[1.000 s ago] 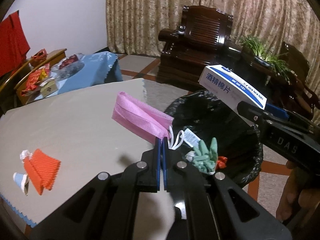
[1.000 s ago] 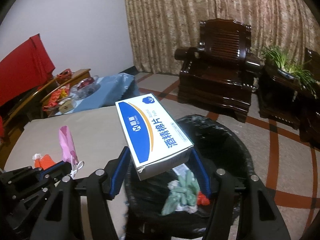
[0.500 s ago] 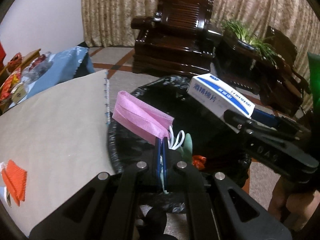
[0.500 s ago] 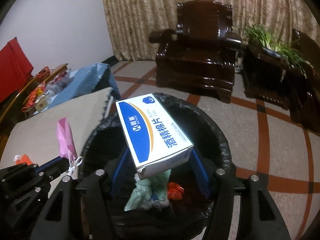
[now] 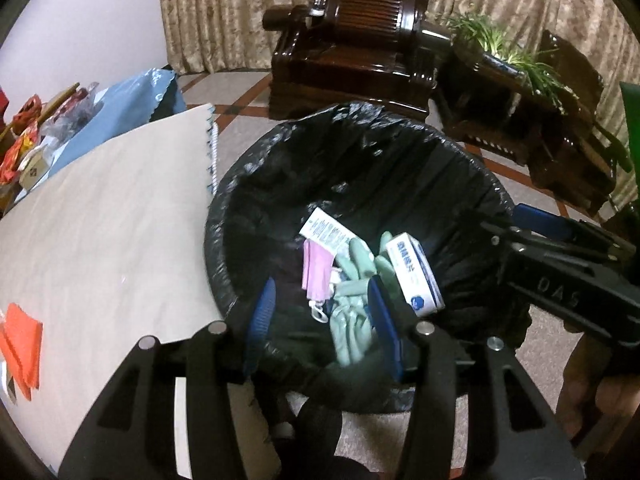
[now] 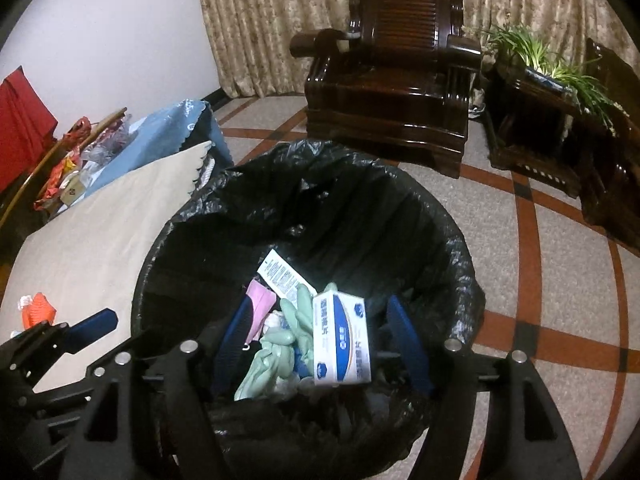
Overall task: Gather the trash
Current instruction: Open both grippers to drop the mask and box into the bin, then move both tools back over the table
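A bin lined with a black bag (image 5: 360, 152) (image 6: 320, 200) stands beside the table. Inside lie the pink face mask (image 5: 316, 272) (image 6: 260, 300), the white and blue box (image 5: 416, 276) (image 6: 340, 344), green gloves (image 5: 352, 304) (image 6: 280, 344) and a white leaflet (image 5: 328, 232). My left gripper (image 5: 324, 320) is open and empty above the bin. My right gripper (image 6: 320, 344) is open and empty above the bin too. An orange wrapper (image 5: 22, 344) (image 6: 38, 308) lies on the beige table cloth (image 5: 100, 232).
A dark wooden armchair (image 6: 400, 80) and a plant stand (image 6: 560, 112) are beyond the bin on the tiled floor. A blue cloth (image 5: 120, 108) and snack packets (image 6: 68, 168) lie at the table's far end. A hand (image 5: 592, 384) holds the right gripper.
Both grippers have opened over the bin. The pink mask and the white and blue box have dropped into the bag.
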Available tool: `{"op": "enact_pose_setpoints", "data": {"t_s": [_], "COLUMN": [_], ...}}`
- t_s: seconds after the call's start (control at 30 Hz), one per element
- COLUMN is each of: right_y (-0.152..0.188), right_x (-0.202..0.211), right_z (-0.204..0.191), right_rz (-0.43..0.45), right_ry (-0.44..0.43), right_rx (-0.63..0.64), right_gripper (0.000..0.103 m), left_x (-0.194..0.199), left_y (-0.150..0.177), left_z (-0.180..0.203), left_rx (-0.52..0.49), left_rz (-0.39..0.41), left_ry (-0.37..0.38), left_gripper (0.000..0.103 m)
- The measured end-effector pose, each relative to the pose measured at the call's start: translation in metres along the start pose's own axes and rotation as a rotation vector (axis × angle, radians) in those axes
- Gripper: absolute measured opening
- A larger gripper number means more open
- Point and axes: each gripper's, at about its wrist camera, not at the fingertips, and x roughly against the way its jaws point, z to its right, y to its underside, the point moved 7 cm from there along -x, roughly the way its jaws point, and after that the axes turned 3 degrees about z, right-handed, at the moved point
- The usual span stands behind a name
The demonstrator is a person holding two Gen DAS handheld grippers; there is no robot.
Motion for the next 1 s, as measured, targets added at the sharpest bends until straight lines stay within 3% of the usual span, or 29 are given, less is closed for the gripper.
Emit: {"op": "enact_pose_setpoints", "data": {"t_s": [0.53,0.73,1.0], "right_y": [-0.009,-0.007,0.006], "right_x": [0.043,0.064,0.077], "right_z": [-0.027,-0.051,-0.114], "right_rz": [0.033,0.051,0.043], "right_ry": [-0.003,-0.031,-0.081], "right_rx": [0.037,0.038,0.083], "right_gripper": [0.069,0.069,0.069], "left_x": [0.066,0.093,0.126], "left_y": [-0.006,-0.003,0.021], "left_z": [-0.039,-0.076,-0.141], "left_rx": [0.06,0.088,0.131], "left_rz": [0.088,0.118,0.135], "left_ry": [-0.017,-0.05,-0.121], "left_gripper": [0.055,0.057,0.058]}}
